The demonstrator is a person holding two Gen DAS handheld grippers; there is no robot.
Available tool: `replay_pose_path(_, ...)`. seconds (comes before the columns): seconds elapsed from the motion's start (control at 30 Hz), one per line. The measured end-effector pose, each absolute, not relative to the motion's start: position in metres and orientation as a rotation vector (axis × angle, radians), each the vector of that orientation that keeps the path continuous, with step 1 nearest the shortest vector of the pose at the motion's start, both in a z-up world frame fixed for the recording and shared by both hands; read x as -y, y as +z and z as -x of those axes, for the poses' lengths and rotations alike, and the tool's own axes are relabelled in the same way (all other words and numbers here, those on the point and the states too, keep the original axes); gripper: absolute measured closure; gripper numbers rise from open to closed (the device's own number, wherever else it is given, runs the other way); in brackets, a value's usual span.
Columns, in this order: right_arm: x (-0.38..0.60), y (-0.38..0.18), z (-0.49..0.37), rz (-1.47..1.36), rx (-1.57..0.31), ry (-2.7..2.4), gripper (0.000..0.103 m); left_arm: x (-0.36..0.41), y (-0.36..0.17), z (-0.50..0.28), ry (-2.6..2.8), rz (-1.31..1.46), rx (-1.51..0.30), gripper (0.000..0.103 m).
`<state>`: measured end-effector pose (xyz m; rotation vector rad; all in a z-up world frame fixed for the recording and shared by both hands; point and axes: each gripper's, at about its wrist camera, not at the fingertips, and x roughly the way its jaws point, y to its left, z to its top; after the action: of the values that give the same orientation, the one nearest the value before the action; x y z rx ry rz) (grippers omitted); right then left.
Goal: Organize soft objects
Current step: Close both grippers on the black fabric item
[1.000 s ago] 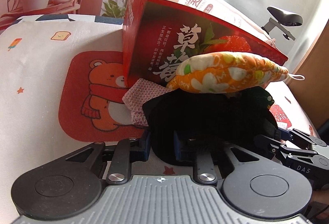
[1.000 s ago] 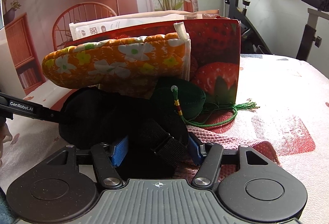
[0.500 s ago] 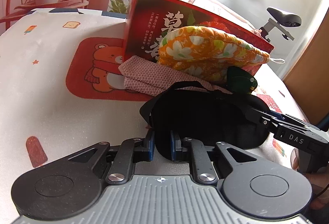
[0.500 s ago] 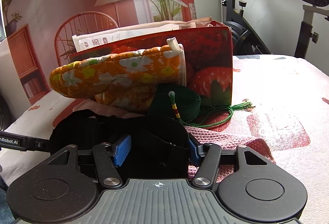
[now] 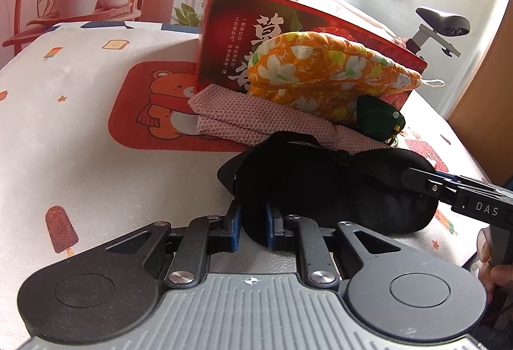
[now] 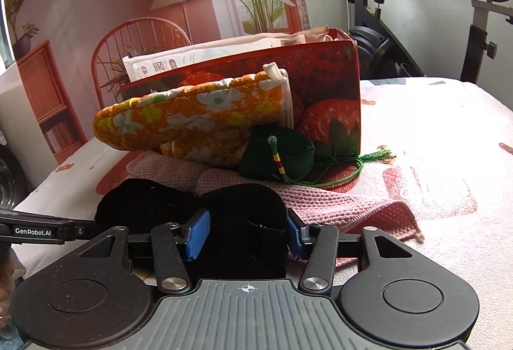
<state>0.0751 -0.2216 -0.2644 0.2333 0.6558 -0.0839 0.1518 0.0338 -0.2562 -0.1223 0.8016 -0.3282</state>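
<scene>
Pinching opposite ends of a soft black padded eye mask [image 5: 323, 186], left claw [image 5: 251, 226] and right claw [image 6: 247, 234] grip it.

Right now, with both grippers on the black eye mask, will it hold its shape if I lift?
Probably not. The black eye mask bunches where the left gripper pinches it, so it looks floppy. It seems light and thinly padded. Its strap lies loose and may dangle.
</scene>
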Motion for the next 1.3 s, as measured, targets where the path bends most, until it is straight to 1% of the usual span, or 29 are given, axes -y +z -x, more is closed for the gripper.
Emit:
replay_pose_path(0.07, 0.223, -0.267, -0.076, -0.229, -0.682, -0.106, 0.074, -0.036, -0.256, -0.152, -0.324, 0.132, -0.802, 0.085)
replay_pose_path(0.13, 0.225, -0.272, -0.076, -0.236, -0.701, -0.126, 0.080, -0.038, -0.256, -0.152, -0.321, 0.141, -0.802, 0.084)
replay_pose_path(0.3, 0.222, -0.277, -0.078, -0.212, -0.712, -0.129, 0.081, -0.039, -0.256, -0.152, -0.317, 0.145, -0.792, 0.082)
replay_pose_path(0.4, 0.222, -0.279, -0.079, -0.205, -0.713, -0.125, 0.081, -0.037, -0.256, -0.152, -0.327, 0.135, -0.782, 0.074)
replay_pose_path(0.47, 0.221, -0.280, -0.079, -0.194, -0.710, -0.120, 0.080, -0.035, -0.256, -0.152, -0.340, 0.122, -0.777, 0.066)
replay_pose_path(0.53, 0.220, -0.280, -0.080, -0.180, -0.708, -0.118, 0.080, -0.032, -0.256, -0.151, -0.347, 0.106, -0.772, 0.063)
replay_pose_path(0.83, 0.221, -0.280, -0.080, -0.183, -0.705, -0.113, 0.079, -0.033, -0.258, -0.151, -0.363, 0.091, -0.767, 0.063)
replay_pose_path(0.9, 0.221, -0.280, -0.080, -0.183, -0.705, -0.112, 0.079, -0.034, -0.258, -0.151, -0.356, 0.089, -0.764, 0.070)
replay_pose_path(0.93, 0.222, -0.280, -0.080, -0.183, -0.705, -0.112, 0.079, -0.035, -0.258, -0.152, -0.353, 0.093, -0.766, 0.079)
replay_pose_path(0.97, 0.222, -0.280, -0.080, -0.183, -0.705, -0.112, 0.080, -0.036, -0.258, -0.152, -0.350, 0.102, -0.769, 0.085)
replay_pose_path(1.03, 0.222, -0.278, -0.079, -0.189, -0.699, -0.116, 0.080, -0.039, -0.257, -0.153, -0.345, 0.112, -0.769, 0.090)
replay_pose_path(1.17, 0.218, -0.270, -0.075, -0.174, -0.655, -0.114, 0.088, -0.037, -0.251, -0.147, -0.338, 0.090, -0.746, 0.094)
replay_pose_path(1.3, 0.210, -0.254, -0.066, -0.150, -0.610, -0.097, 0.092, -0.035, -0.238, -0.136, -0.351, 0.079, -0.694, 0.096)
